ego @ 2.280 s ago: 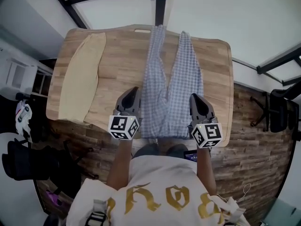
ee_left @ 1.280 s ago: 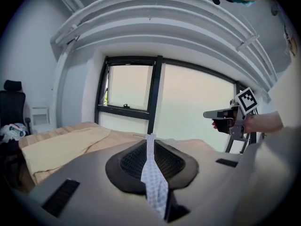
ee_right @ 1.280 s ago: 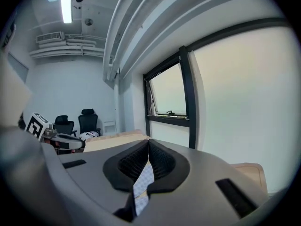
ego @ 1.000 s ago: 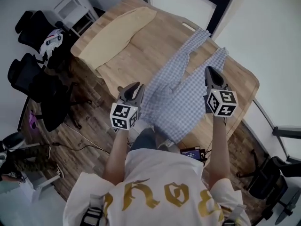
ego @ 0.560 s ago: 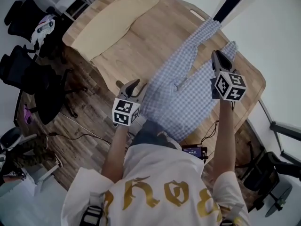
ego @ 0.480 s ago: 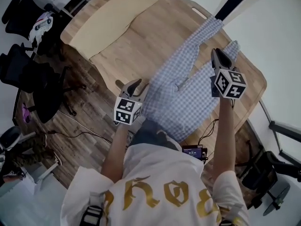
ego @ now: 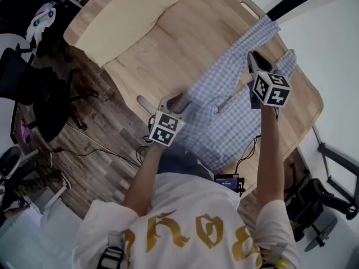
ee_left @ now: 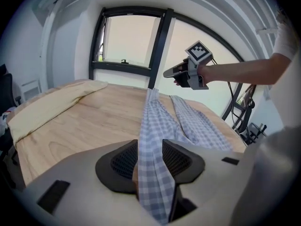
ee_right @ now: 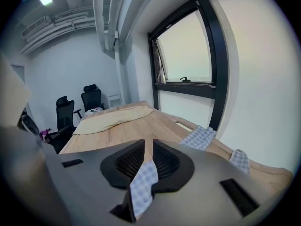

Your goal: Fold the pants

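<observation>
Pants [ego: 224, 114], blue-white check, lie flat on the right half of the wooden surface [ego: 168, 49]. The waist is at the near edge by the person. Both legs run out to the far edge, and one cuff lies beside the slot cut [ego: 250, 10] in the surface.

Left tongs [ego: 178, 101] are low at the pants' left waist side, near the surface's near edge. In the left gripper view the left tongs [ee_left: 150, 157] have their jaws apart. They have just been opening. A band of the pants [ee_left: 155, 126] runs straight through the gap and on up the left leg. The cloth looks loose, not pinched.

Right tongs [ego: 253, 59] are held up in the air above the legs' far part, with the arm stretched out. The left gripper view shows the right tongs [ee_left: 176, 73] well clear of the surface. In the right gripper view the right tongs [ee_right: 148, 161] show a narrower gap, and their jaws have also just been opening. A strip of the check cloth sits low between the jaws, with bare wood showing through the gap above it. The cuffs [ee_right: 202, 136] are at the far edge under the window [ee_right: 188, 55].

A cream cloth [ego: 132, 15] is laid out along the surface's left edge, well apart from the pants. Black office chairs [ee_right: 63, 109] stand on the floor past that edge.
</observation>
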